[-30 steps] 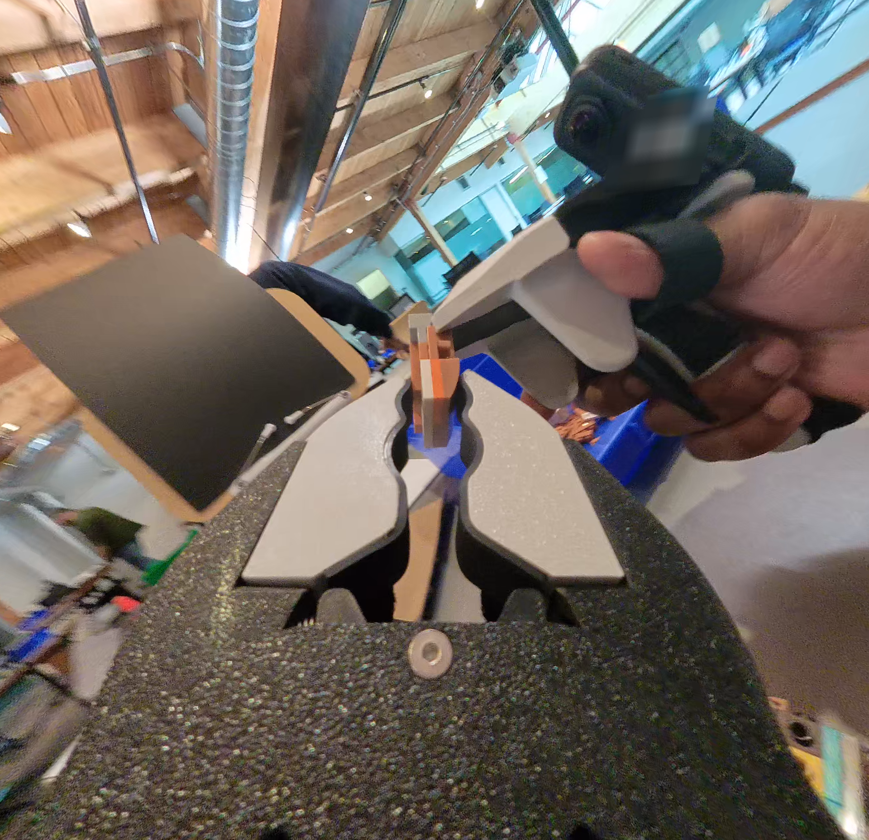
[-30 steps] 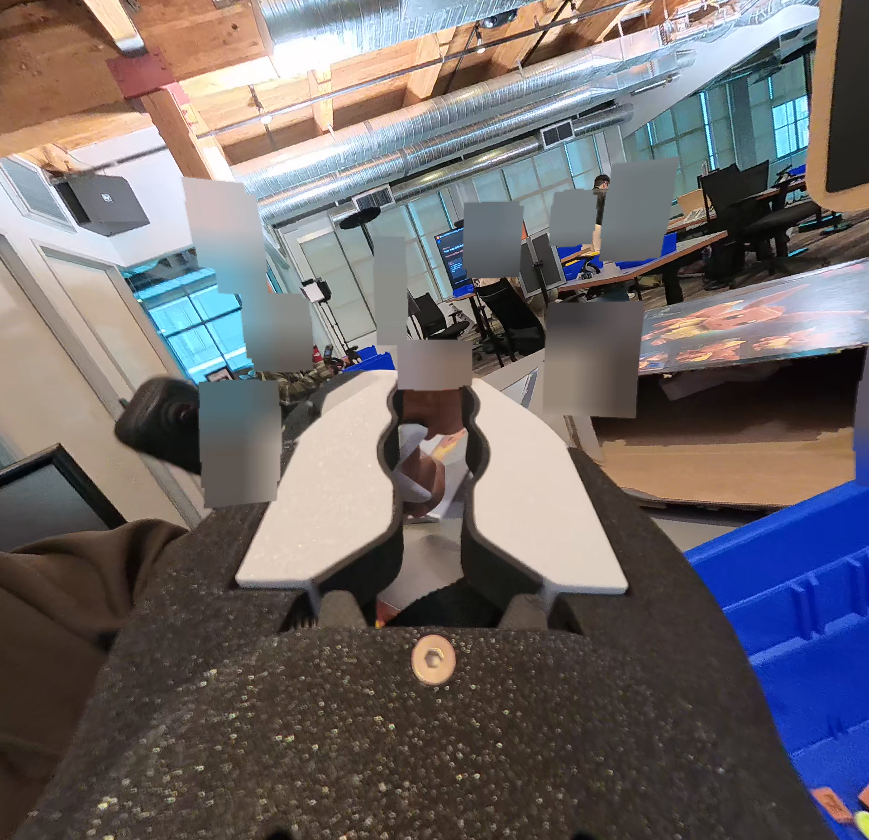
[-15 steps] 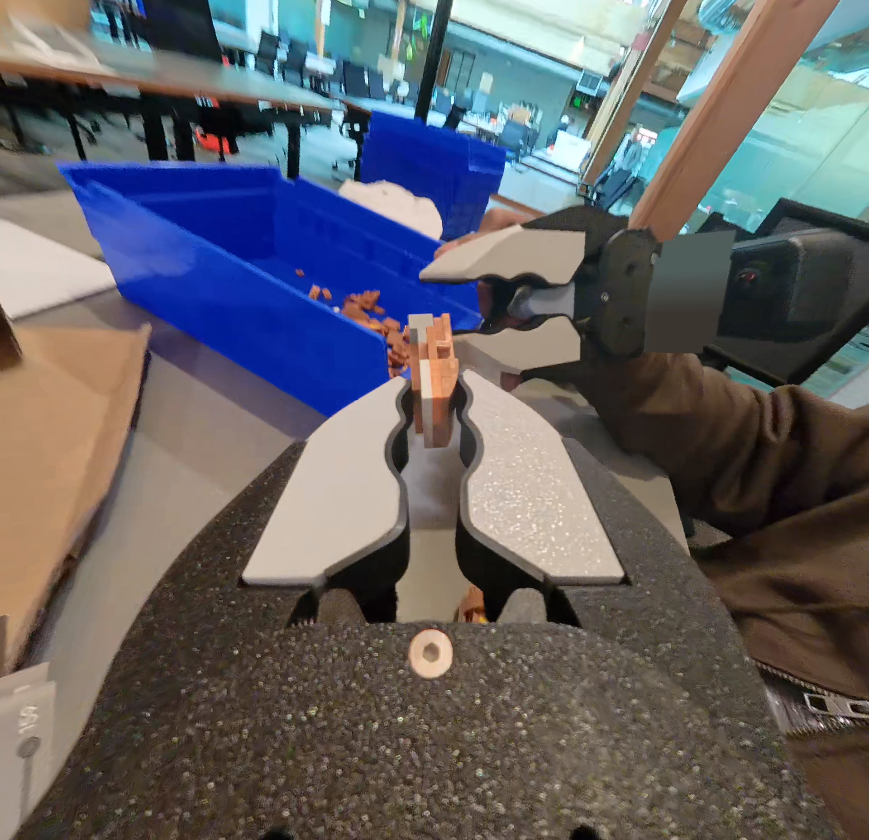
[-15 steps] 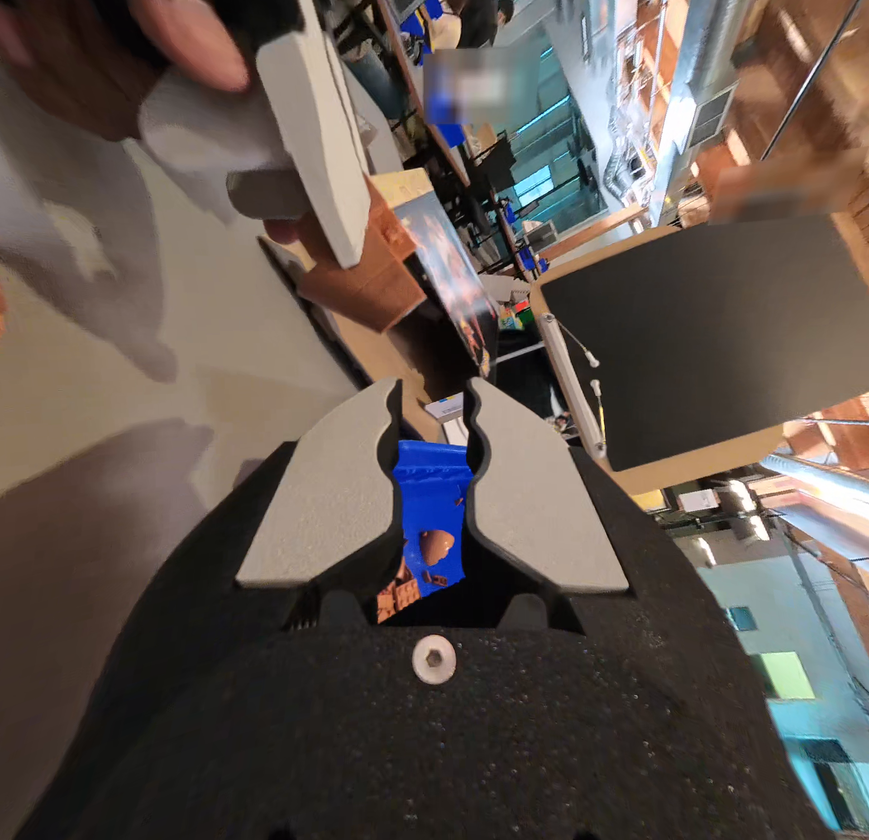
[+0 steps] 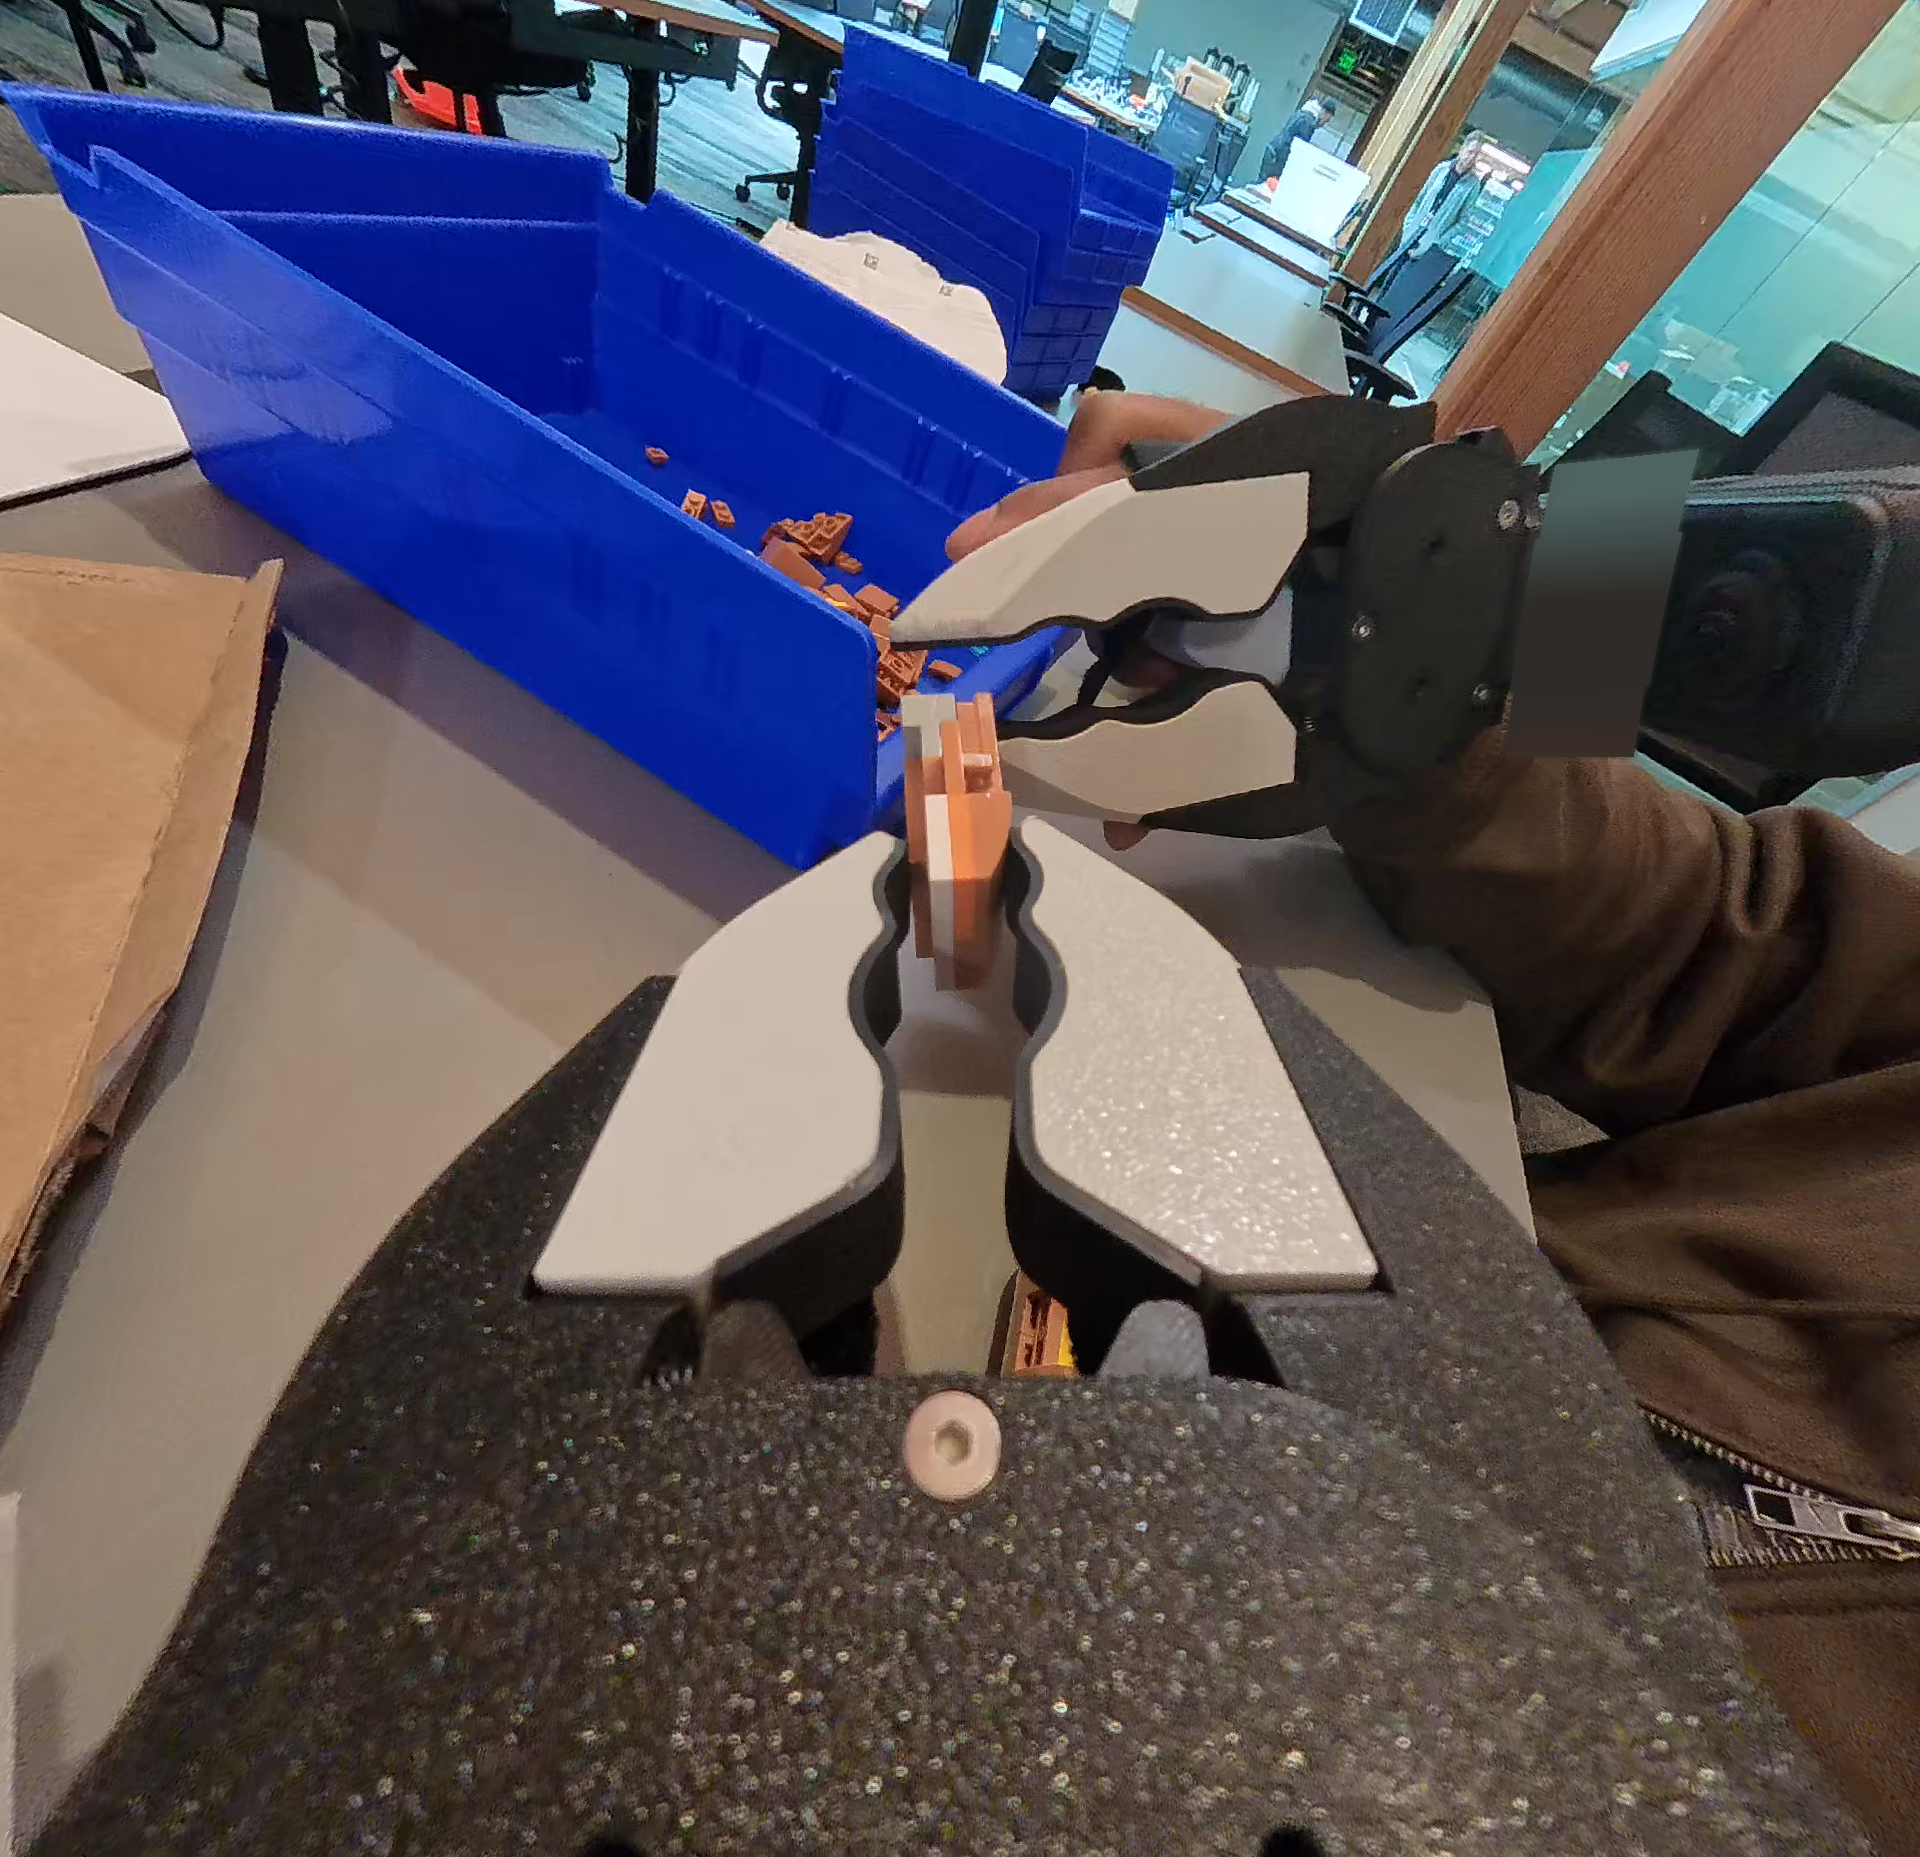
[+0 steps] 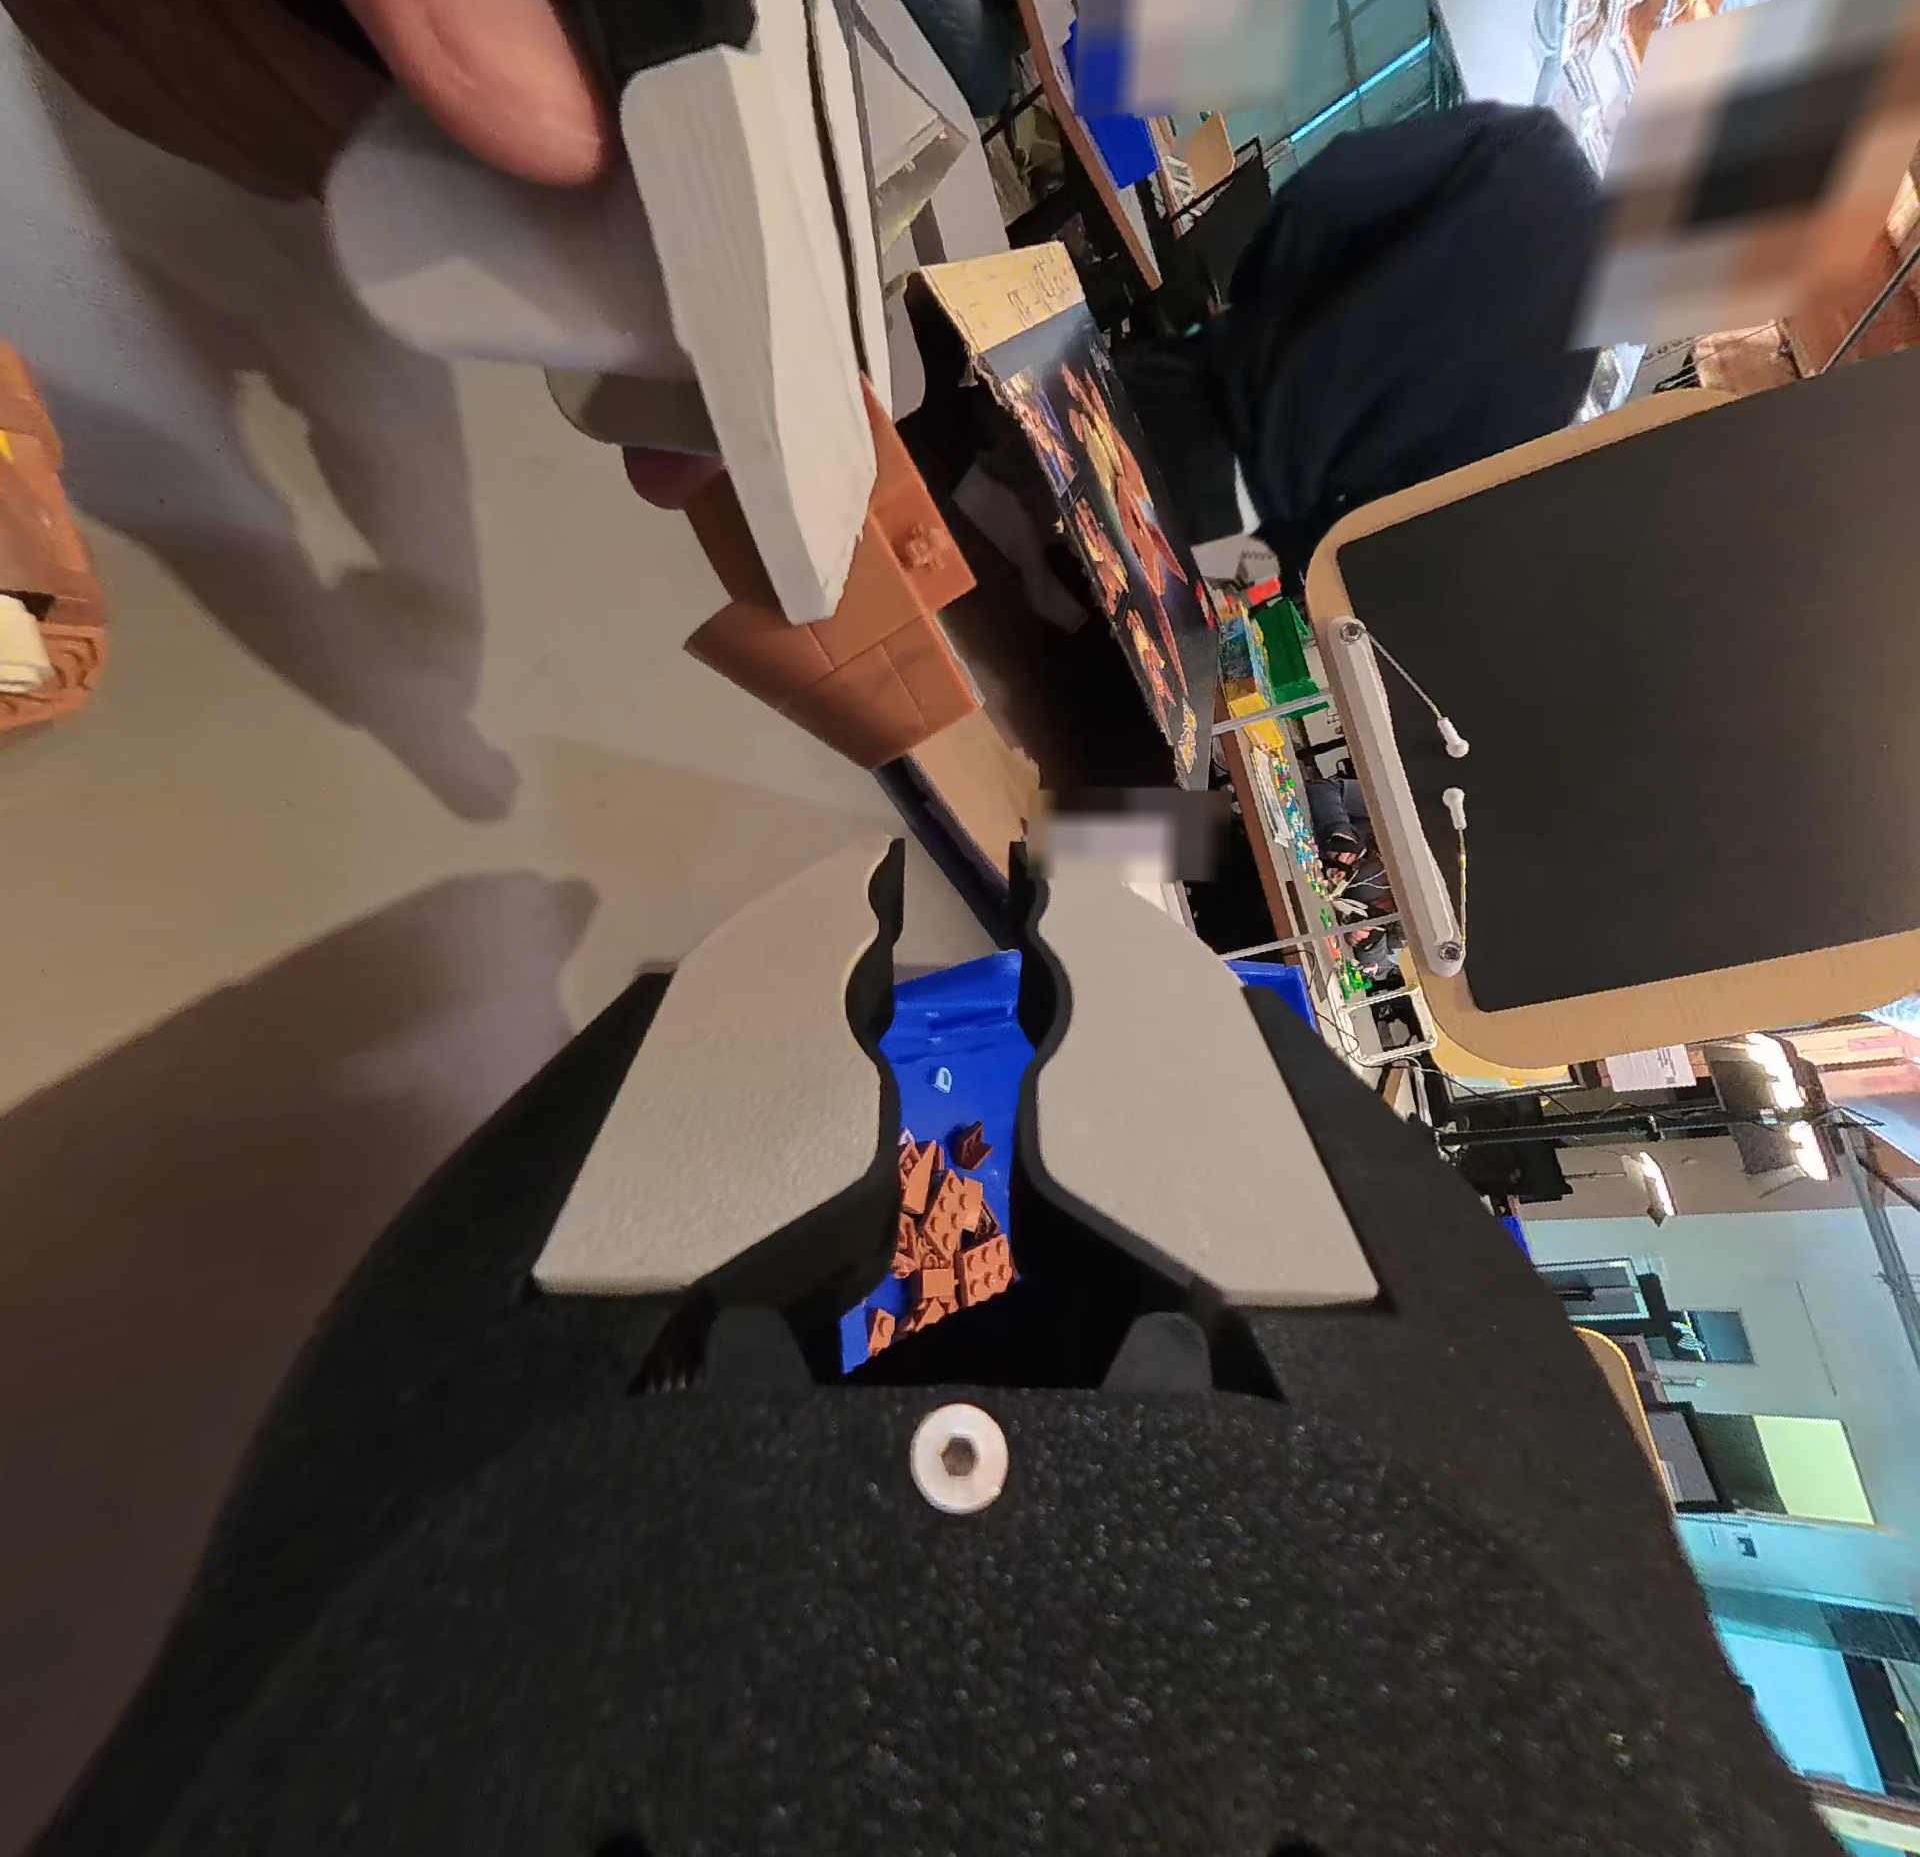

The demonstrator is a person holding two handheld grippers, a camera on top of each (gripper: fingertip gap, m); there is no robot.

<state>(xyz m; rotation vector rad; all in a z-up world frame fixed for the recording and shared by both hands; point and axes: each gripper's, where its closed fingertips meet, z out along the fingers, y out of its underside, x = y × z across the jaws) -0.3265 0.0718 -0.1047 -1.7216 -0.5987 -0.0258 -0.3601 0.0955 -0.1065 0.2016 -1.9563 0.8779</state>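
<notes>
The left tool [image 5: 958, 851] grips a brown-and-grey brick assembly [image 5: 954, 841] upright above the grey surface [image 5: 436, 934]. The right tool [image 5: 951, 685] (jaws apart, seemingly empty) hovers beside it, over the near end of the blue bin [image 5: 499, 519] of loose brown bricks [image 5: 831, 560].

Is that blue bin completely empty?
No, the blue bin holds a scatter of small brown toy bricks on its floor near the open front end.
</notes>
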